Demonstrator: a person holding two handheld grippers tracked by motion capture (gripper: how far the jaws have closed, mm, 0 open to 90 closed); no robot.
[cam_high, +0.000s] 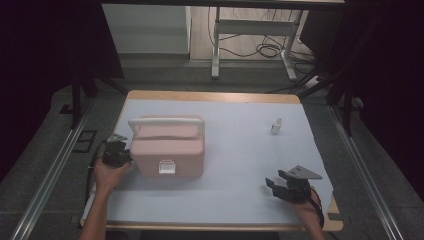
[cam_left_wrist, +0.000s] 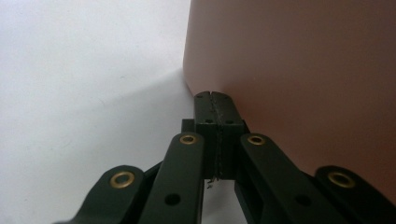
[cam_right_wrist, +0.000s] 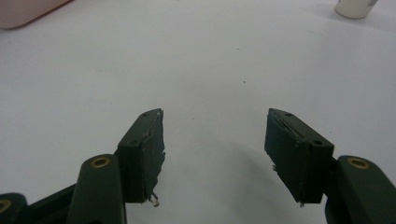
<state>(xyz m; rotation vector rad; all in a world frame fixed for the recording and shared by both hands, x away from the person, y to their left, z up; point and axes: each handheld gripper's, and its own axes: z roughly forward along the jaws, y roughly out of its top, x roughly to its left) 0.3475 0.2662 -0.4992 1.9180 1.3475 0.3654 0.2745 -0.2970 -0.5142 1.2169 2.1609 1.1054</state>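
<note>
Right gripper (cam_high: 278, 188): held low over the near right part of the table, jaws spread wide with nothing between them; it is judged to be kept ready for a pick, since it is turned toward the open sheet and the bottle beyond.
Left gripper (cam_high: 121, 156): jaws pressed together, tips set against the left end wall of the pink box; a closed tip is judged to serve as a blunt pusher or brace, not a grasp.
Pink box (cam_high: 168, 148): stood on the left half of the sheet, lid down, white latch (cam_high: 166, 167) faced toward the person, white handle (cam_high: 166, 121) folded along the far top edge; it is steadied or nudged from its left side.
Small white bottle (cam_high: 276, 126): stood upright, well apart from the box, on the far right.
White sheet (cam_high: 235, 170): laid over the table as the work surface.
</note>
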